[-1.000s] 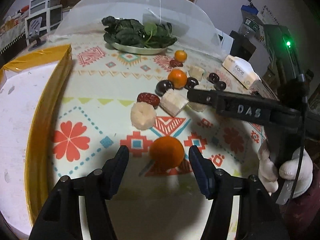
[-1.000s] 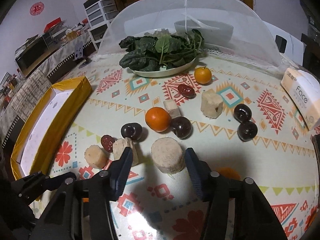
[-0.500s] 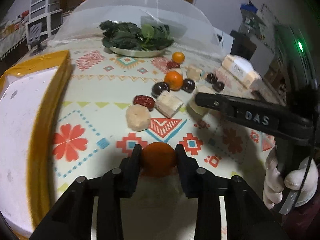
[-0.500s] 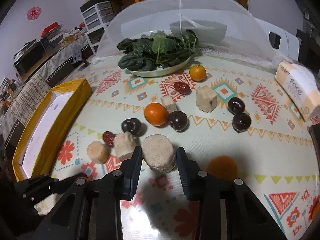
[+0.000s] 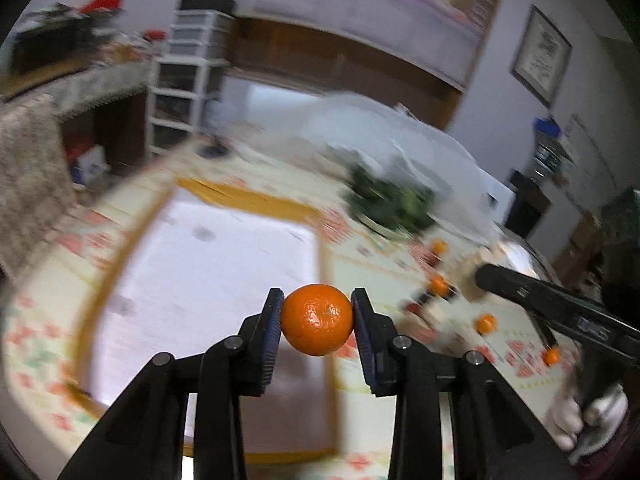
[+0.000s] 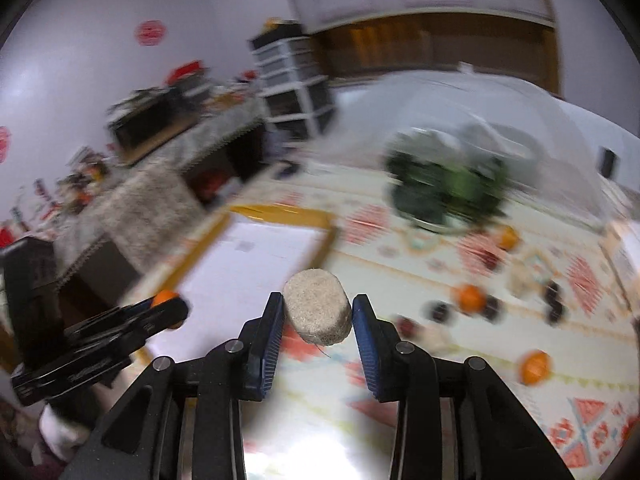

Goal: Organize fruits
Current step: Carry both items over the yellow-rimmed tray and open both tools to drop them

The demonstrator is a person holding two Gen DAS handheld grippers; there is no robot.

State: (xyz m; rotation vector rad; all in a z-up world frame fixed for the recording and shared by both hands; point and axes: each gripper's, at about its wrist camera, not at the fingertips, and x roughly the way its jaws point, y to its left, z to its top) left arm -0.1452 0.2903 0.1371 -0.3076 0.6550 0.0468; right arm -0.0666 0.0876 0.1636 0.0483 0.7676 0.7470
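In the left wrist view, my left gripper (image 5: 318,312) is shut on a small orange mandarin (image 5: 318,319), held in the air above the white tray with a yellow rim (image 5: 256,200). In the right wrist view, my right gripper (image 6: 318,314) is shut on a round beige chunk (image 6: 318,306), also lifted, near the tray's (image 6: 280,213) right edge. The left gripper (image 6: 170,308) shows from the side at the left with the mandarin (image 6: 162,298) at its tip. Both views are blurred.
Loose fruit stays on the patterned tablecloth: oranges (image 6: 470,298) (image 6: 534,366), dark cherries (image 6: 554,300), pale chunks. A plate of leafy greens (image 6: 444,188) stands in front of a mesh food cover (image 6: 520,112). A white-gloved hand (image 5: 576,420) holds the right gripper (image 5: 486,274).
Both grippers closed on their pieces, the left on the mandarin and the right on the beige chunk, then lifted them off the cloth and swung left toward the tray.
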